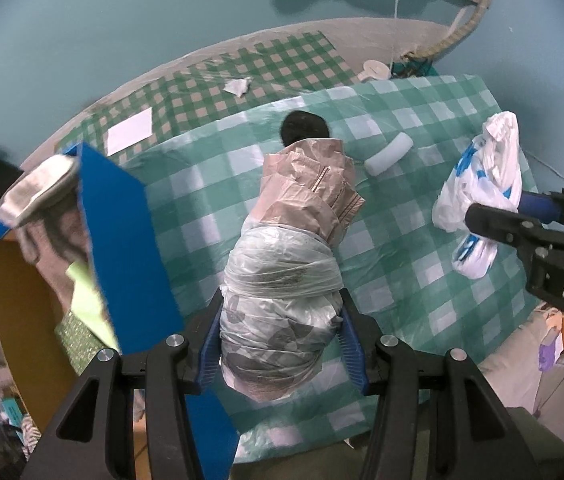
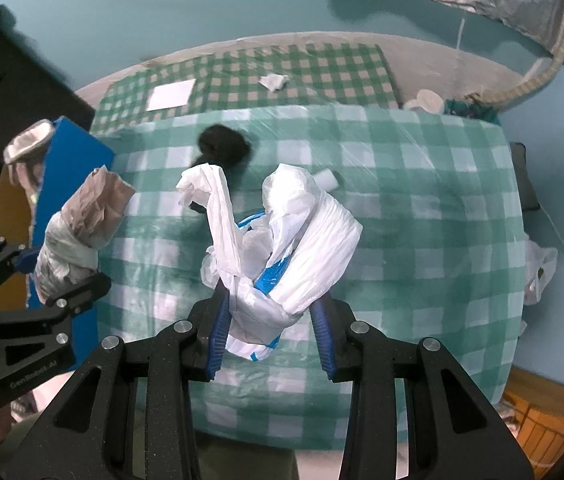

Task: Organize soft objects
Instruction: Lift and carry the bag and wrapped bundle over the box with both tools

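Note:
My left gripper (image 1: 280,340) is shut on a wrapped bundle of beige and clear plastic bags (image 1: 285,280), held above the green checked table (image 1: 186,208); the bundle also shows in the right wrist view (image 2: 78,224). My right gripper (image 2: 270,328) is shut on a white and blue plastic bag (image 2: 293,248), held above the table; the bag also shows in the left wrist view (image 1: 481,196). A black soft lump (image 2: 224,144) and a white roll (image 1: 387,154) lie on the table.
An open cardboard box with blue flaps (image 1: 122,232) holding soft items stands at the table's left edge. A second checked cloth (image 2: 250,76) behind carries a white paper (image 2: 172,94) and a crumpled tissue (image 2: 274,80). A plastic bag (image 2: 537,272) hangs at the right.

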`<state>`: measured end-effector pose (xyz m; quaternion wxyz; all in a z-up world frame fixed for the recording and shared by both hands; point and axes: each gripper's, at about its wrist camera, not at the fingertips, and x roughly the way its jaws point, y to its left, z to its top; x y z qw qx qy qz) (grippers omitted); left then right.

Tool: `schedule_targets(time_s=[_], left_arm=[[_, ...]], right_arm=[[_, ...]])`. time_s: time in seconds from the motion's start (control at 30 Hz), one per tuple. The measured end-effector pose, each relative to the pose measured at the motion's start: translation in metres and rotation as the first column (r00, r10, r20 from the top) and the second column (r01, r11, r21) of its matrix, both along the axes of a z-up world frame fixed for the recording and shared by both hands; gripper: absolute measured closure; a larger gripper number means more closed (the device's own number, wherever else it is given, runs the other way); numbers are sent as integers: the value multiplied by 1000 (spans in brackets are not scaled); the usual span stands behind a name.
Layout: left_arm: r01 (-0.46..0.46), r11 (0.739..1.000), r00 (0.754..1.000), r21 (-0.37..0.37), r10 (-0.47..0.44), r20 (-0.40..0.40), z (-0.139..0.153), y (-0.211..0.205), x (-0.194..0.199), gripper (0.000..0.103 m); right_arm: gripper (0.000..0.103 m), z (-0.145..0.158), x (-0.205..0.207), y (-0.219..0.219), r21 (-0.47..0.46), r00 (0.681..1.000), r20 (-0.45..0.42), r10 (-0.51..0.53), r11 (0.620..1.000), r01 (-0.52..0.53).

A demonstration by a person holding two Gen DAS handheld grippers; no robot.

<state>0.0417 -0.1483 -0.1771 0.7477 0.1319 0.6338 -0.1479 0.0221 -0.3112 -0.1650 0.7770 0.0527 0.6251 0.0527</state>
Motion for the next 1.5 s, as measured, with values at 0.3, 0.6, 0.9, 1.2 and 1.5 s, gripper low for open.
schedule_targets(time_s=[0.3, 0.6, 0.9, 1.2, 1.5], left_arm=[[-55, 998, 998, -16, 55, 29, 26, 31, -9, 50], [-121, 993, 991, -20, 121, 51, 39, 57, -13, 50], [-182, 983, 981, -35, 184, 65, 53, 84, -17, 51], [-266, 963, 961, -32, 268, 73, 58, 119, -19, 50], [-366, 930, 928, -27, 367, 69, 58, 156, -24, 51]], right_arm=[[67, 20, 7, 30, -3, 997, 31, 74, 997, -74], [67, 39, 15, 58, 4, 989, 65, 135, 991, -136], [67, 52, 22, 98, 26, 975, 84, 207, 977, -210], [67, 59, 28, 143, 36, 947, 98, 306, 950, -311], [67, 60, 30, 183, 50, 915, 100, 391, 917, -397]])
